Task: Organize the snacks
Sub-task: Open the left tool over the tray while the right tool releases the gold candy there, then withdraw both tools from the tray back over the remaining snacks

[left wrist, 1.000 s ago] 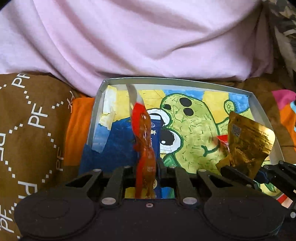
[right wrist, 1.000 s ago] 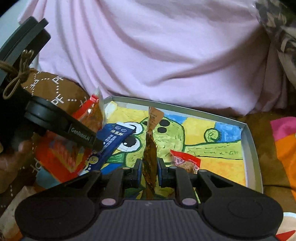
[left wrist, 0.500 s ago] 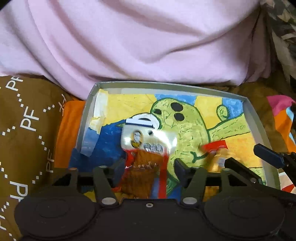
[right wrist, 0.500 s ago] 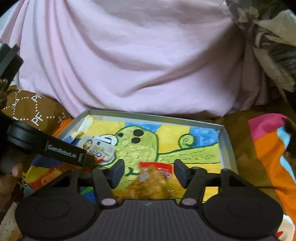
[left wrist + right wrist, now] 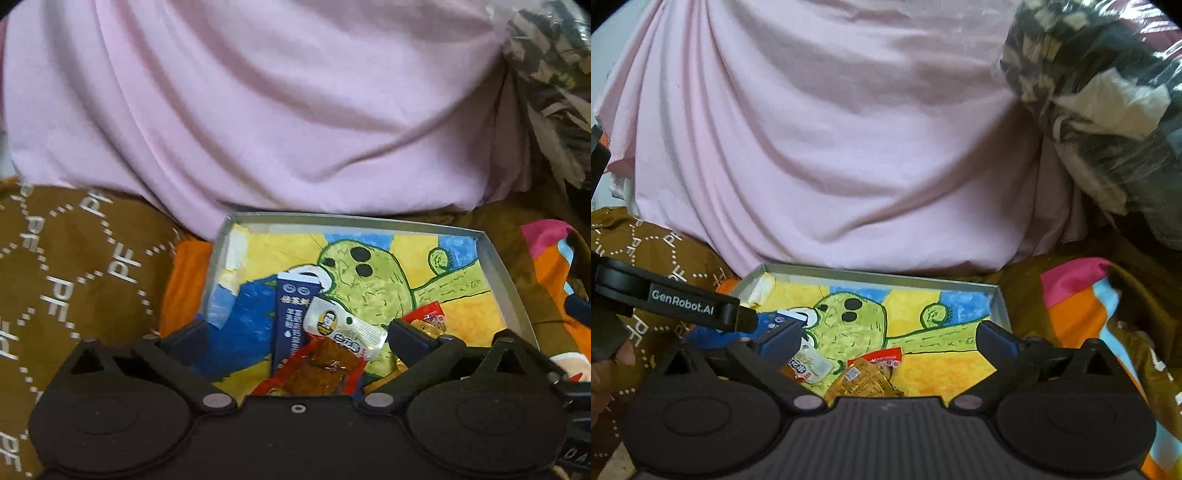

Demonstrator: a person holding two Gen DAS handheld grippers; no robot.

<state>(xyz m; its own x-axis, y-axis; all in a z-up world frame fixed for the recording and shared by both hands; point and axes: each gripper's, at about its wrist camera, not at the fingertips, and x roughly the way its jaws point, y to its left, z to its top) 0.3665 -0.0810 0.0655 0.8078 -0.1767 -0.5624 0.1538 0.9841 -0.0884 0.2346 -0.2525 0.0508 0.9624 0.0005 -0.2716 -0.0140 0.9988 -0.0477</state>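
We see a wide pink cloth [image 5: 258, 110] filling the back of both views, with a brown fabric [image 5: 74, 258] printed over and over with white "PF" letters in dotted diamonds to the left, and a striped cloth [image 5: 1082, 295] of pink, orange and light blue to the right. Between them lies one shallow grey tray [image 5: 495, 258] whose floor is painted with a green cartoon creature on yellow and blue.

Our left claw [image 5: 295, 336] is spread wide over the near end of the tray, its jaws having just been opening, and nothing is pinched between them. Our right claw [image 5: 886, 338] stands spread wide too, jaws likewise just opened, with nothing gripped. In the right wrist view the left claw's arm reads "GenRobot.AI" in white.

We count four snacks, all lying loose in the tray's near half. One dark blue packet [image 5: 290, 321] bears white characters too small for us to read. One silver and red pouch [image 5: 338, 332] overlaps it, showing a small round portrait and a blue label. One gold packet [image 5: 864, 380] lies to its right, touching one small red packet [image 5: 882, 357] just behind.
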